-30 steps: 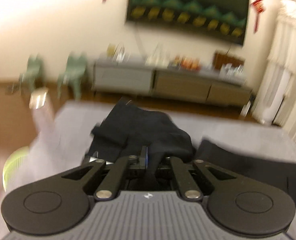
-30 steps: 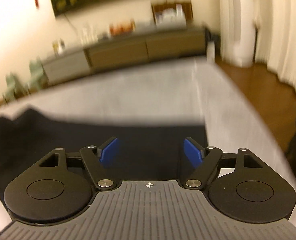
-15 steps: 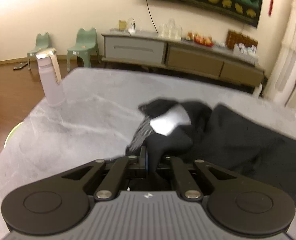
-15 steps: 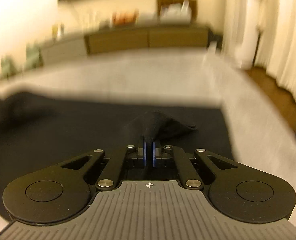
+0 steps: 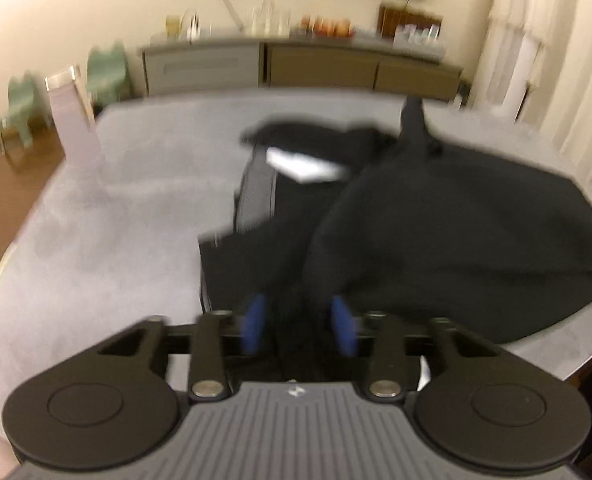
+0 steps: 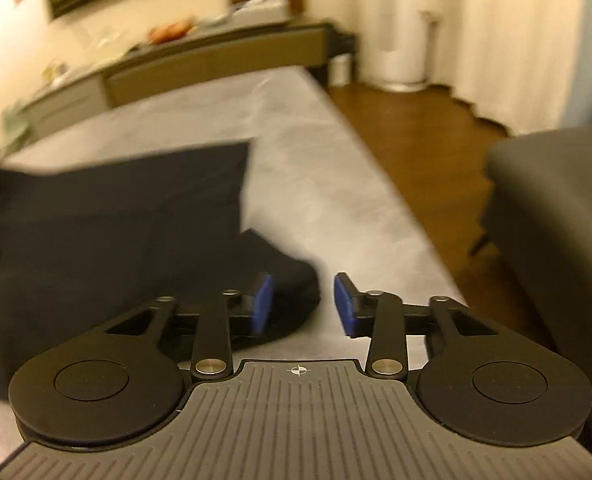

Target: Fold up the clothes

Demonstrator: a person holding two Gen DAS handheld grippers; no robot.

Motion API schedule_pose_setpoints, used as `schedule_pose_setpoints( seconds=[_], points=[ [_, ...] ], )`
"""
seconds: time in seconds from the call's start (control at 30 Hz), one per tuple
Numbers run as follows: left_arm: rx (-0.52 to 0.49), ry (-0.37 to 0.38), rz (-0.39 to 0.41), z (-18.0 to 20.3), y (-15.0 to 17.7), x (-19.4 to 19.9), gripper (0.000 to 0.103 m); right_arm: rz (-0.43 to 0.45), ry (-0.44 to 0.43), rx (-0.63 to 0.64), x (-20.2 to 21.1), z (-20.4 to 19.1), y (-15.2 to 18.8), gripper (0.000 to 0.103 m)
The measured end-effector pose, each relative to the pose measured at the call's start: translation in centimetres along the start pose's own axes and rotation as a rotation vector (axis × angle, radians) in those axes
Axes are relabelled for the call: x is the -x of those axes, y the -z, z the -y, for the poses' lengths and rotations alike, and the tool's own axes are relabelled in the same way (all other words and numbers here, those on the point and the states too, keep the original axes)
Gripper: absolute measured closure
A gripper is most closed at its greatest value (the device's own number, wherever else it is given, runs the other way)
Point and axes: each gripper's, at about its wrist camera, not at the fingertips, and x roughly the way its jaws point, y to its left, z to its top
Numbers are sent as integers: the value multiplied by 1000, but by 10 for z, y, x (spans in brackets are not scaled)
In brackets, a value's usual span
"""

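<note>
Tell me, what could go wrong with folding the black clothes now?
Both grippers, left and right, are open, so the loose black clothes may slump and lose the fold. The cloth lies near the table edge and could slide off. A bottle stands close and could get knocked.

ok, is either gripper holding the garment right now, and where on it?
Nothing is held. The left gripper is open over the black garment; the right gripper is open at the garment's edge, with no cloth pinched between its pads.

I see a black garment (image 5: 456, 216) with a white label (image 5: 304, 164) on grey cloth (image 5: 127, 208); my fingertip pads (image 6: 263, 300) are blue.
</note>
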Motion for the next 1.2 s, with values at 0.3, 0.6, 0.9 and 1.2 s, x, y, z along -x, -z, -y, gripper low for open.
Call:
schedule_pose_setpoints(
  seconds=[0.3,0.6,0.9,1.2],
  points=[
    [136,-64,5,3,-119,-86,23,20,-33,36,-44,-59,-46,26],
    [172,-161,-204,6,-179,-246,23,-142,43,115,-175,-119,-71,20],
    [155,-202,-264,8,-183,-321,46,-112,-38,165,-189,-132,-76,74],
    [380,-110,213,-44,-238,-197,101,139,-51,229,-151,-175,-150,103]
  ],
)
